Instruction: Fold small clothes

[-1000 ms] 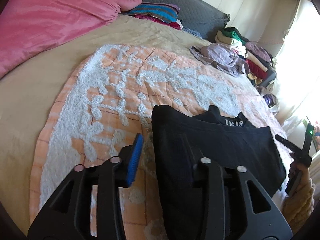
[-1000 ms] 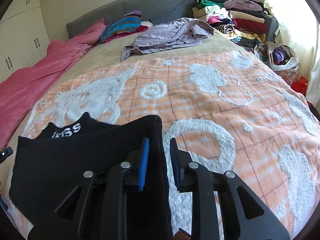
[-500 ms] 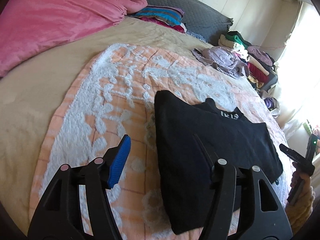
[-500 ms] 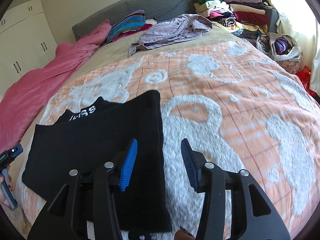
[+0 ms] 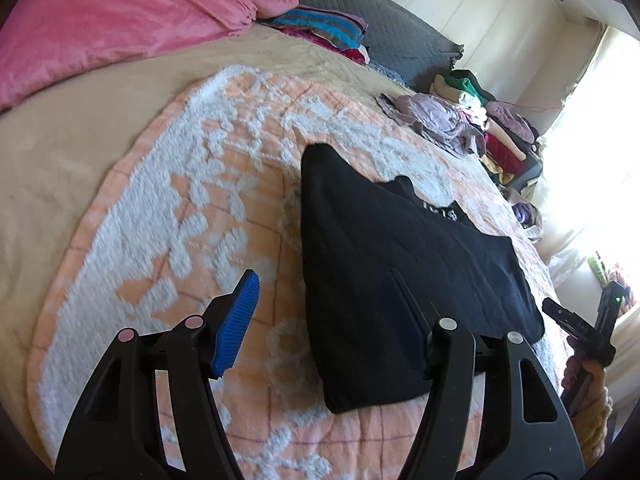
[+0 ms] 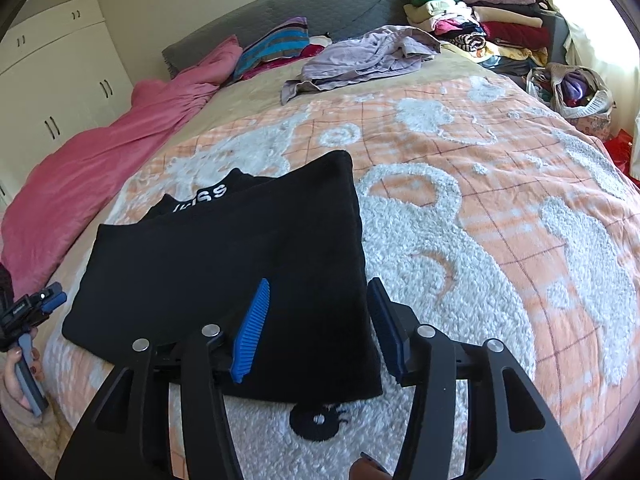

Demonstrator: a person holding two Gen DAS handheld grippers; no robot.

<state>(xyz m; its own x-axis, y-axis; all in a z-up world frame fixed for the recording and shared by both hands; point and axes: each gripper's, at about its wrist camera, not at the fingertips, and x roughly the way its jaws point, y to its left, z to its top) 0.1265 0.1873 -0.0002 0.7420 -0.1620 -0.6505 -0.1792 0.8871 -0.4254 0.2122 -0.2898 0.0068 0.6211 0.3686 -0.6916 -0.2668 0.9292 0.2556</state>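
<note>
A black garment [image 5: 380,260] lies folded flat on the orange and white blanket [image 5: 192,208], with white lettering on its collar band [image 6: 208,196]. My left gripper [image 5: 324,276] hovers open over the garment's near left edge, pads clear of the cloth. My right gripper [image 6: 319,284] hangs above the garment [image 6: 224,260] at its near right edge. Its jaws are opening; the cloth lies beneath them and nothing is pressed between the pads. Each view shows the other gripper at its border, the right gripper [image 5: 576,324] and the left gripper [image 6: 36,304], each held in a hand.
A pink duvet [image 6: 100,160] covers the bed's left side. Crumpled lilac clothes [image 6: 360,56] lie near the grey headboard [image 6: 320,4]. A stack of folded clothes [image 6: 480,20] and a bag of clothes [image 6: 576,88] sit at the far right. White wardrobes [image 6: 52,80] stand at left.
Both grippers have opened wider and drawn back from the black garment's near edges. The garment stays flat on the blanket.
</note>
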